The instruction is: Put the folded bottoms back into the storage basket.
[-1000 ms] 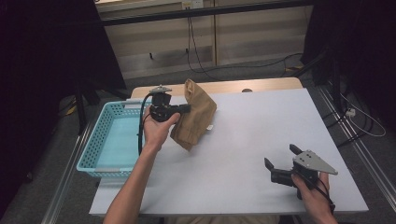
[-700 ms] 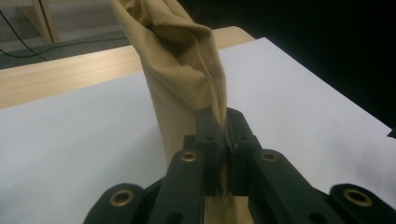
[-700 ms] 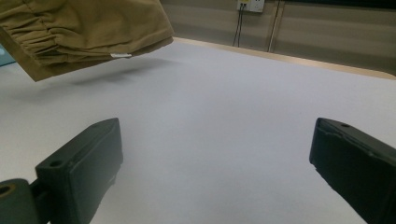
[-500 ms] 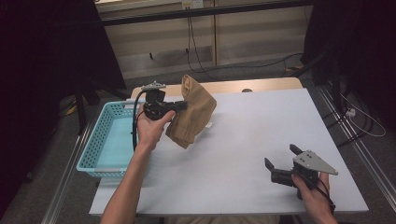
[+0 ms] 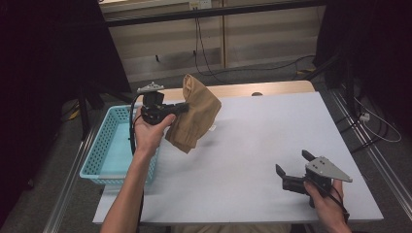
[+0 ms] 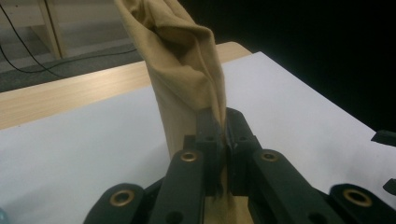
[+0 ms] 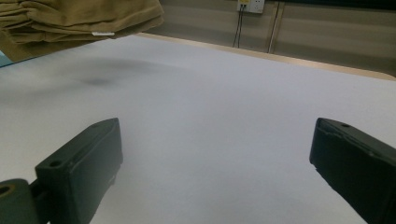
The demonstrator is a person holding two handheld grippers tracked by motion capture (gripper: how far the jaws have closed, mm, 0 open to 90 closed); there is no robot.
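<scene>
A folded tan cloth (image 5: 194,116) hangs in the air over the left part of the white table (image 5: 252,145), clear of the surface. My left gripper (image 5: 183,108) is shut on it, held level by a hand. In the left gripper view the black jaws pinch a fold of the tan cloth (image 6: 187,79) between them at my left gripper (image 6: 223,126). My right gripper (image 5: 291,167) rests low at the front right of the table, open, nothing between its jaws. The right gripper view has my right gripper (image 7: 215,154) wide apart over bare table, with the tan cloth (image 7: 79,18) far off at upper left.
A light blue plastic basket (image 5: 104,155) stands at the table's left edge, just beside the hanging cloth. A wooden strip (image 5: 272,90) runs along the table's far edge. Cables lie on the floor behind.
My left gripper has lifted the tan cloth off the table and carried it a little left toward the basket. The right gripper has stayed where it was.
</scene>
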